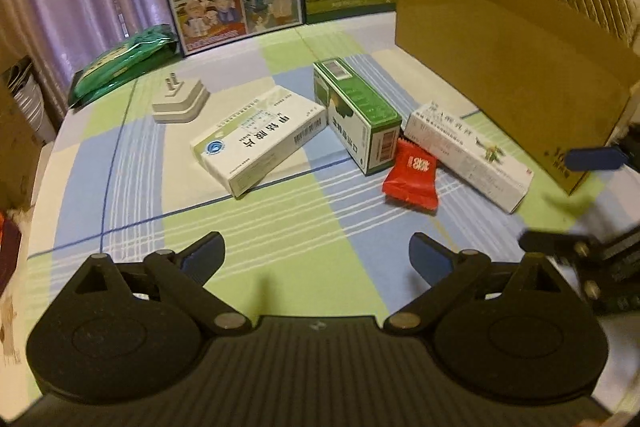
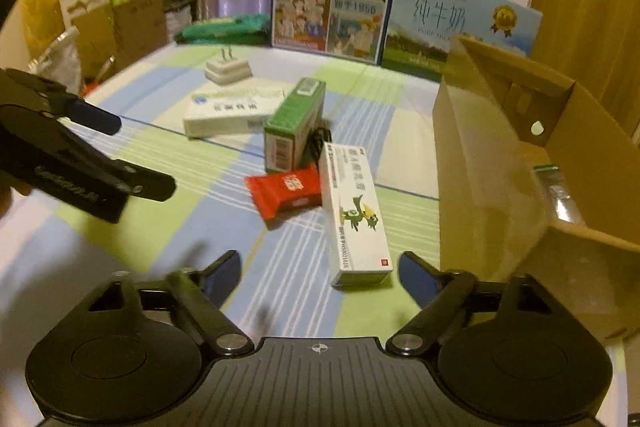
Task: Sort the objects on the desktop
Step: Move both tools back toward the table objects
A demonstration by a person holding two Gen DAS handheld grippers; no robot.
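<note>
While foil lies inside — cardboard box [image 2: 560,147].

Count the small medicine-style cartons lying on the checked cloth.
3. A flat white carton lies left, near the white plug; a green-and-white carton lies in the middle; a long white carton lies right, beside the cardboard box. Others may be hidden inside that box.

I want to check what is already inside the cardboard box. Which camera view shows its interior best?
The right wrist view: the cardboard box opens toward that camera, showing its inner walls and a clear bag lying inside. The left wrist view shows only the box's outer side and top rim, with the contents hidden.
</note>
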